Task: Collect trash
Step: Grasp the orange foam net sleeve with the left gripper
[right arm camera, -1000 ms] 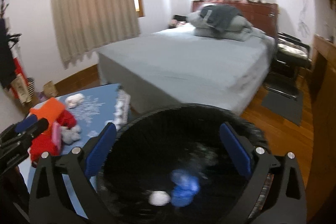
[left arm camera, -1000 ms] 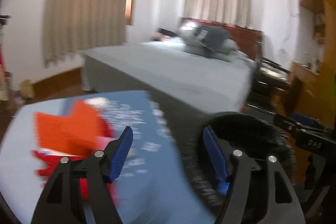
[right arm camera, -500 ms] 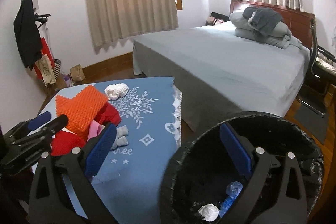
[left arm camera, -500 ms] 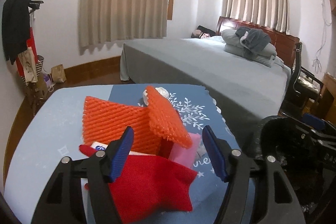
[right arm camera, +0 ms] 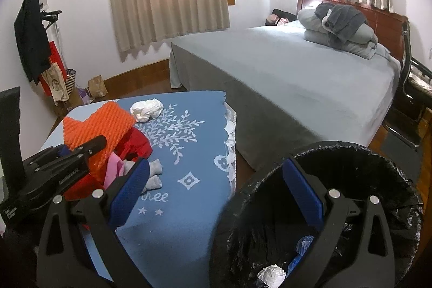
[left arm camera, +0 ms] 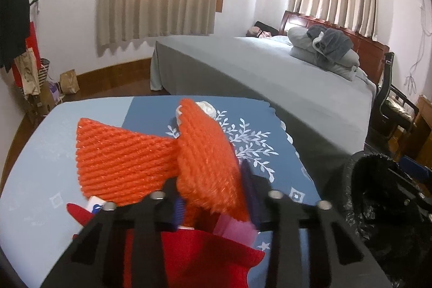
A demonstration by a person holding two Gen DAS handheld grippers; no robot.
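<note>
We took the table (left arm camera: 32,153) with its blue cloth as our mark. The black-lined bin (right arm camera: 378,161) stood just off its right edge, lower than the top, with a white wad and a blue wrapper already at the bottom. On the table's near left part lay the trash heap: a red cloth (left arm camera: 202,255) underneath, then orange foam net (left arm camera: 210,158) in two pieces, one flat and one standing up. A pink scrap (left arm camera: 235,231) was tucked beside them, and a crumpled white tissue (right arm camera: 147,109) sat further back on the cloth. The left gripper (left arm camera: 214,201) had just been closing its jaws over the heap. They stood narrow, with the upright piece of net between the pads and, as far as we could see, pinched. The right gripper (right arm camera: 216,188) hung wide open and empty, spanning the gap between the table's edge and the bin. We judged the net springy and light. A firm squeeze low on the piece, then a straight lift clear of the red cloth before swinging across to the bin, seemed the sound way. The danger was dragging the pink scrap or the cloth along. As for writing, the cloth's white lettering (right arm camera: 155,197) near the table's front showed only "ree". The small white print on the left gripper's side was too fine to read.
</note>
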